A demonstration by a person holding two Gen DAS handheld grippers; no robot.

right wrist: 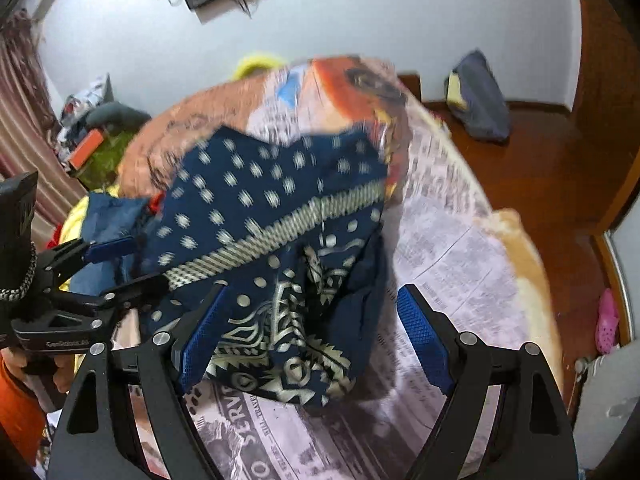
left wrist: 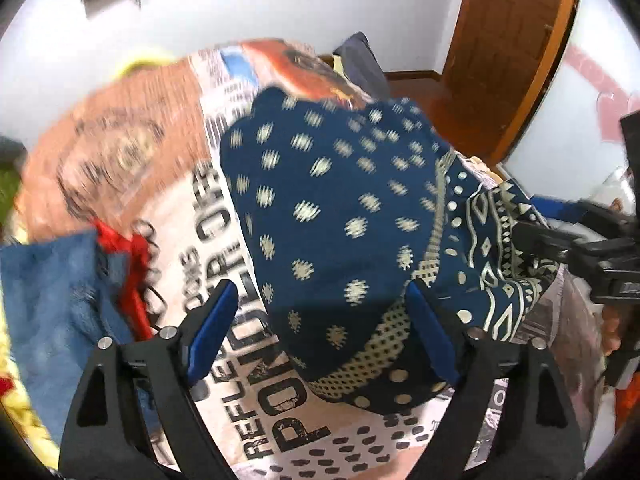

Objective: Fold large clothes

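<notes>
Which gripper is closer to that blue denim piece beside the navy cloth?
Left. The left gripper is beside the blue denim piece; the right gripper is across the navy cloth.

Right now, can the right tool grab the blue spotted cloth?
Probably yes. The right tool is open, the cloth bunches between its fingers, and nothing covers it. The left tool only sits beside it.

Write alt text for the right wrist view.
A navy blue printed cloth garment with cream dots and geometric borders lies bunched on a bedspread printed like newspaper, between the open blue-padded fingers of the right gripper. The left gripper reaches in from the left.
</notes>
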